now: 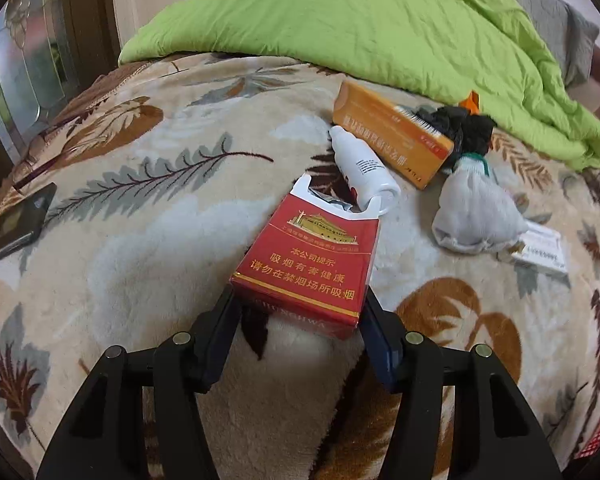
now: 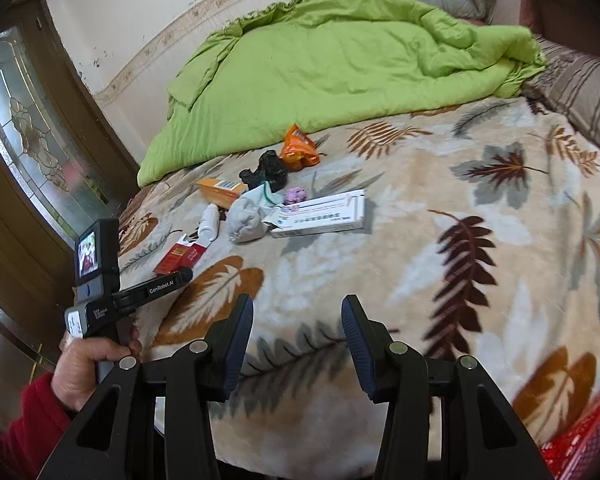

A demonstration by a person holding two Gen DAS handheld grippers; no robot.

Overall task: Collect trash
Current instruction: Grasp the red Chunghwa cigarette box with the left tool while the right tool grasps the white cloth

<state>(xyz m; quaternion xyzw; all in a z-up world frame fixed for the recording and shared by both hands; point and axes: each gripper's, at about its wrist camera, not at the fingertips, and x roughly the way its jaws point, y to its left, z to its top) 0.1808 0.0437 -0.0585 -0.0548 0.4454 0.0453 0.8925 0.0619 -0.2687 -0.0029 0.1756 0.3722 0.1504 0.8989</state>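
Observation:
A red cigarette pack with its lid open lies on the leaf-patterned blanket. My left gripper has its fingers against the pack's near end on both sides, shut on it. Behind the pack lie a white bottle, an orange box, a black bag, a grey sock and a white box. My right gripper is open and empty above the blanket's near part. In the right wrist view the pack sits at the left gripper's tip.
An orange snack wrapper and a purple lump lie by the pile. A green quilt covers the far bed. A dark phone lies at the left. A red mesh basket is at the lower right. A glass door stands left.

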